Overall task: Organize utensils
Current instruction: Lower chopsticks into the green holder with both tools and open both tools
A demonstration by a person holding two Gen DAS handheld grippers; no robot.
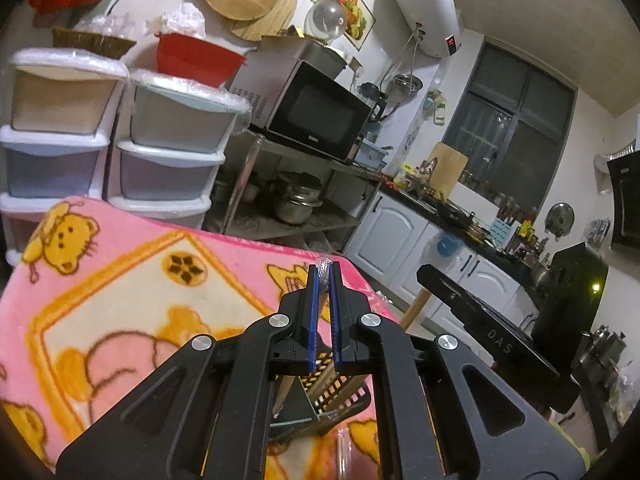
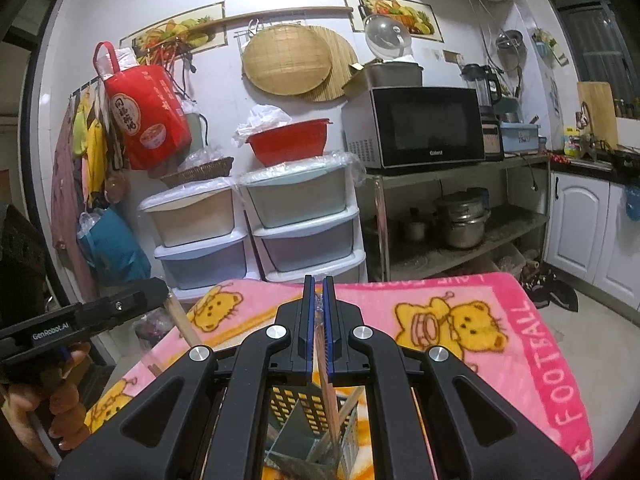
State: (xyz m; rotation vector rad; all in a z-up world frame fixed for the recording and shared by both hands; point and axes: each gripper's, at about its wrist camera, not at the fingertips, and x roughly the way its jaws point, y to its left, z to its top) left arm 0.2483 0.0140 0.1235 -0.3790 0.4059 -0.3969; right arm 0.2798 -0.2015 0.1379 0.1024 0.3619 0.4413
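My left gripper is shut on wrapped chopsticks whose clear wrapper sticks out past the fingertips. They hang down toward a black perforated utensil holder below the gripper. My right gripper is shut on another wrapped chopstick that slants down into the same holder, which stands on a pink bear-print blanket. Other sticks lean inside the holder. The right gripper's body shows in the left wrist view, and the left gripper's in the right wrist view.
Beyond the blanket's far edge stand stacked plastic drawers and a metal rack with a microwave and pots. White kitchen cabinets and a cluttered counter run along the right.
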